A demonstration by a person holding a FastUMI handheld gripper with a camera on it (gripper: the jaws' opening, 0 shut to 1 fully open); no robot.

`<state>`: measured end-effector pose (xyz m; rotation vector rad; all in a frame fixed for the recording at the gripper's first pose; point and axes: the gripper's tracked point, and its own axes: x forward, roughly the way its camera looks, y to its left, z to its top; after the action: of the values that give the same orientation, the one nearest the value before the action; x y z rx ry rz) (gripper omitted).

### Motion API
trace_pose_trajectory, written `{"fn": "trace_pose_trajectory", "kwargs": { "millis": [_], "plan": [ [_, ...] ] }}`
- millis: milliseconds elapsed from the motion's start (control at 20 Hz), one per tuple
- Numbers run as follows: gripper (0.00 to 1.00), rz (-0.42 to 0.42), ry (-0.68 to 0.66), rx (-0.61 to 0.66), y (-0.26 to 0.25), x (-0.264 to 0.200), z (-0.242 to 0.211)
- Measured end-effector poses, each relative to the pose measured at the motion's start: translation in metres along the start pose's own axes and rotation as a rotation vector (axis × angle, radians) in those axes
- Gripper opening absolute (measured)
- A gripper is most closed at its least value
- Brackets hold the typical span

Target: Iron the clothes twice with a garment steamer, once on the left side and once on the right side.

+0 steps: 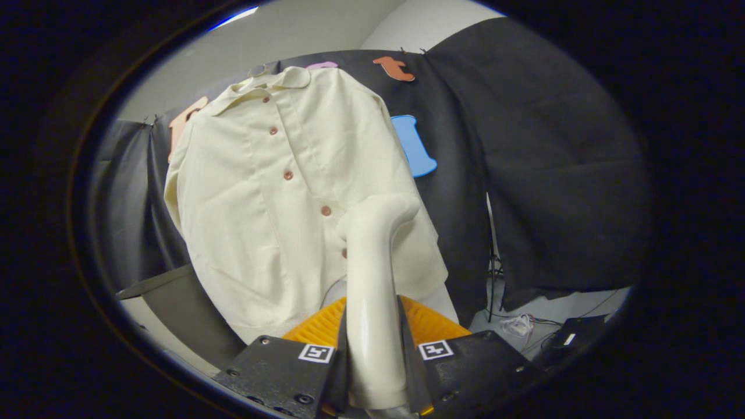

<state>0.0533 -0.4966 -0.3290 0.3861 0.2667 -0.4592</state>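
A cream button-up shirt hangs against the booth's black wall, its row of brown buttons running down the middle. My gripper is shut on the handle of a cream garment steamer, with both black fingers pressing its sides. The steamer rises straight up from between the fingers. Its bent head sits against the lower part of the shirt, just right of the button row. Where the head's face meets the cloth is hidden.
An orange ribbed tray or basket lies just beyond the fingers, under the shirt's hem. A grey table edge stands to the left. To the right, cables and a dark box lie on the pale floor by a thin stand.
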Motion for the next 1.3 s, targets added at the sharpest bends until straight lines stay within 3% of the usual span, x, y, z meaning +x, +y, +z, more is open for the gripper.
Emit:
{"fn": "trace_pose_trajectory", "kwargs": {
  "millis": [400, 1300],
  "plan": [
    [0.39, 0.039, 0.028, 0.038, 0.043, -0.048, -0.013],
    [0.38, 0.242, -0.099, -0.054, 0.262, -0.190, 0.041]
  ]
}}
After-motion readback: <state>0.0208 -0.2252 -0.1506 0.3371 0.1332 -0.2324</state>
